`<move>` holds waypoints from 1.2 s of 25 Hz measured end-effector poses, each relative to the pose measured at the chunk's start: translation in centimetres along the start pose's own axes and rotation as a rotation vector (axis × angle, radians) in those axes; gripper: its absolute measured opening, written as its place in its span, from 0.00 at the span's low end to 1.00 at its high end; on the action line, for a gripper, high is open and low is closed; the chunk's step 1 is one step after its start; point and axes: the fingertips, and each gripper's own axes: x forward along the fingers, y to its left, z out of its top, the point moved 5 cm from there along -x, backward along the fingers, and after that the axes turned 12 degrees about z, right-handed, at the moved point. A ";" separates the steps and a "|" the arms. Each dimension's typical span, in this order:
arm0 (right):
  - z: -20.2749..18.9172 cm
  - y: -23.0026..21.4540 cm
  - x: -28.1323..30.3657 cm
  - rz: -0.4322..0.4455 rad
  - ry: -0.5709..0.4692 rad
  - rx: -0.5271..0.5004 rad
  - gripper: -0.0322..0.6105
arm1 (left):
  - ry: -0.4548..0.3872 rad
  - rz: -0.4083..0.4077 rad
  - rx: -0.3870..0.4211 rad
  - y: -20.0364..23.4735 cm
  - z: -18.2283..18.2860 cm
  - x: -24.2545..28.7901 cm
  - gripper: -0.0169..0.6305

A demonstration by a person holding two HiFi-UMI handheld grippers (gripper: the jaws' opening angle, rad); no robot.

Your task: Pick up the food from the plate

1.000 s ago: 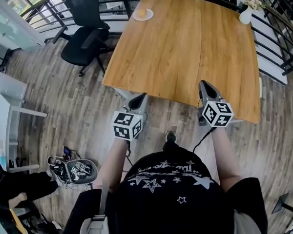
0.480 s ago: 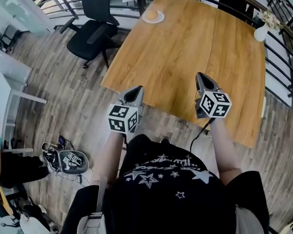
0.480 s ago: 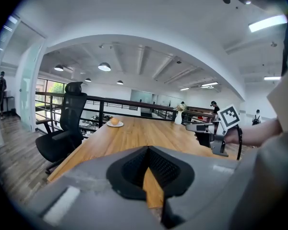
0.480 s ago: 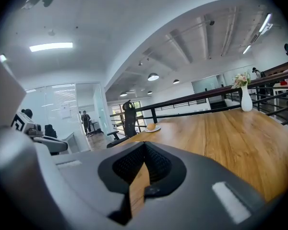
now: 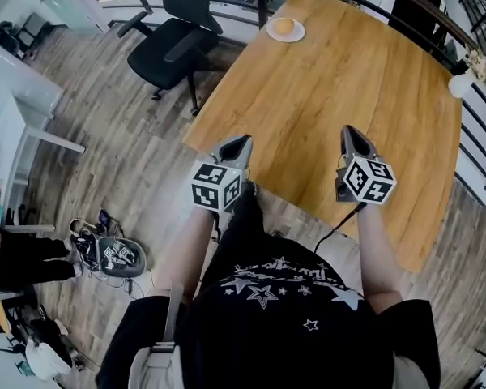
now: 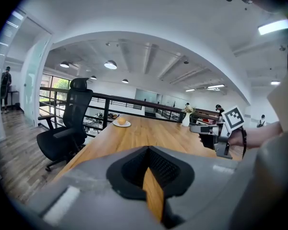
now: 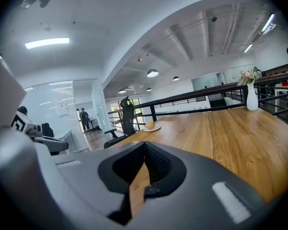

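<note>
A round orange piece of food [image 5: 283, 25] lies on a small white plate [image 5: 296, 36] at the far corner of the long wooden table [image 5: 332, 87]. My left gripper [image 5: 236, 145] hangs at the table's near left corner, shut with nothing held. My right gripper [image 5: 349, 133] is over the table's near edge, also shut and empty. Both are far from the plate. In the left gripper view the food [image 6: 121, 120] shows beyond the shut jaws of the left gripper [image 6: 147, 150]. In the right gripper view the plate [image 7: 151, 128] lies beyond the right gripper [image 7: 144, 145].
A black office chair [image 5: 178, 35] stands by the table's left side near the plate. A white vase [image 5: 460, 83] with flowers stands at the table's far right edge. A railing runs behind the table. A bag of gear [image 5: 113, 256] lies on the floor at left.
The head view has swung, so the table and plate now sit further right. Both grippers stay shut at the table's near edge, the left one now by its corner.
</note>
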 end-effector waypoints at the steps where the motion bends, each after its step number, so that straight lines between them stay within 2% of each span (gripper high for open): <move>1: 0.3 -0.3 0.7 -0.007 -0.001 0.002 0.05 | -0.002 -0.008 0.000 0.7 0.4 1.0 0.03; 14: 5.2 -4.4 12.9 -0.079 0.018 0.035 0.14 | 0.000 -0.080 0.035 9.0 6.8 12.5 0.03; 19: 6.5 -4.7 18.2 -0.083 0.053 0.026 0.24 | 0.011 -0.088 0.036 11.8 8.5 15.7 0.03; 24: 9.0 -5.7 23.3 -0.085 0.050 -0.026 0.24 | -0.008 -0.099 0.033 14.0 10.9 18.7 0.03; 30: 11.2 -8.5 28.1 -0.113 0.044 -0.006 0.24 | 0.007 -0.122 0.038 15.9 12.9 22.7 0.03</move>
